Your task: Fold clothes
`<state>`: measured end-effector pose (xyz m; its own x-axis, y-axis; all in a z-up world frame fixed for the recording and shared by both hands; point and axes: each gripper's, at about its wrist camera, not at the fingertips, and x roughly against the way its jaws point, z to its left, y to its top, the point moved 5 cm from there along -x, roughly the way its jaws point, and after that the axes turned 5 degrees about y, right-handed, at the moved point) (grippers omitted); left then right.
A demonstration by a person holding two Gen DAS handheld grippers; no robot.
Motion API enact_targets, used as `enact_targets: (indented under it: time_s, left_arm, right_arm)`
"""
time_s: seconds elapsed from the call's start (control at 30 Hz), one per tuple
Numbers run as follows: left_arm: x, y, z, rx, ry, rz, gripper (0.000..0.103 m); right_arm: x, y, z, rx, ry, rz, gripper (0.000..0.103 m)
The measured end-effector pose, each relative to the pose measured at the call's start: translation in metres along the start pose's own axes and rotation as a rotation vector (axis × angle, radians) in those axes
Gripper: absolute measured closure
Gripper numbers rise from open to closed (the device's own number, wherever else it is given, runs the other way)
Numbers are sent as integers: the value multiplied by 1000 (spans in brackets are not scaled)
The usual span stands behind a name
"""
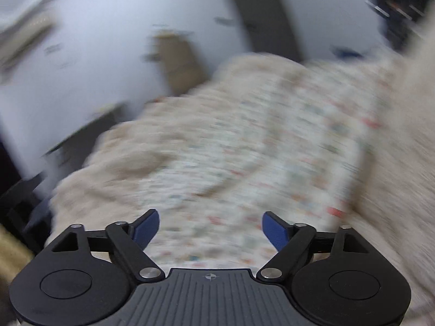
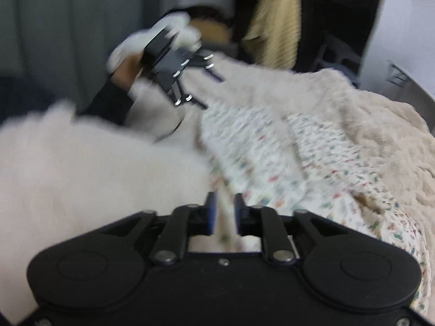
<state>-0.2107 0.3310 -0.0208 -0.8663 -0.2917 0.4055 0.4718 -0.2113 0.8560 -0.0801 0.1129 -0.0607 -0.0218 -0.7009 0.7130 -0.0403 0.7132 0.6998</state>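
A cream garment with a small coloured print (image 1: 244, 146) lies rumpled over a beige fleecy blanket (image 1: 114, 163). My left gripper (image 1: 210, 228) is open just above the printed cloth and holds nothing. In the right wrist view the printed garment (image 2: 293, 163) runs from the middle to the lower right. My right gripper (image 2: 223, 212) is shut on a fold of the printed garment, with cloth between its blue pads (image 2: 210, 212). The left gripper (image 2: 214, 92) shows there too, open, held by a hand in a white glove over the far end of the garment. Both views are blurred.
A white fluffy mass (image 2: 95, 174) fills the left of the right wrist view. The beige blanket (image 2: 380, 135) spreads to the right. A white wall (image 1: 108, 54), a brown box (image 1: 179, 57) and a dark upright post (image 1: 261, 11) stand beyond. A yellow cloth (image 2: 274, 19) hangs behind.
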Motion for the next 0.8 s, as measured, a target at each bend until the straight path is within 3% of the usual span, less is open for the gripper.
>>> enact_targets:
  time_s: [0.07,0.13,0.23,0.27,0.3,0.37,0.43,0.5,0.57,0.67,0.7,0.73,0.8]
  left_arm:
    - [-23,-5,20,110,84,70,9]
    - [-48,-15,28,162,115,137,9]
    - [-91,-38,34,248,151,245,9]
    - [-102,-44,36,291,163,270,9]
    - [-108,-48,38,319,170,283,10]
    - [-117,-39,43,397,158,239,10]
    - [-125,-20,50,458,123,188,8]
    - [-133,1,55,527,54,133,6]
    - [-151,12,59,625,-23,119,4]
    - [-196,21,69,859,-185,131,4]
    - [-203,22,71,902,-208,139,4]
    - [-213,19,69,916,-181,166,4]
    - [-235,14,61,913,-86,229,5]
  right_arm:
    - [-12,2,-11,-39,-58,2,83]
    - [-28,-7,-12,-52,-83,33,83]
    - [-51,-29,5,-26,-30,106,83]
    - [-54,-34,11,-21,-6,116,92]
    - [-53,-40,19,-35,25,117,100]
    - [-46,-48,22,-68,70,107,101]
    - [-27,-50,10,-119,105,57,93]
    - [-7,-52,-5,-174,107,-11,57]
    - [16,-62,-33,-240,54,-92,51]
    - [45,-82,-78,-370,-61,-178,48]
    - [58,-96,-96,-433,-150,-209,43]
    - [73,-112,-116,-502,-257,-240,41]
    - [90,-134,-136,-597,-361,-281,37]
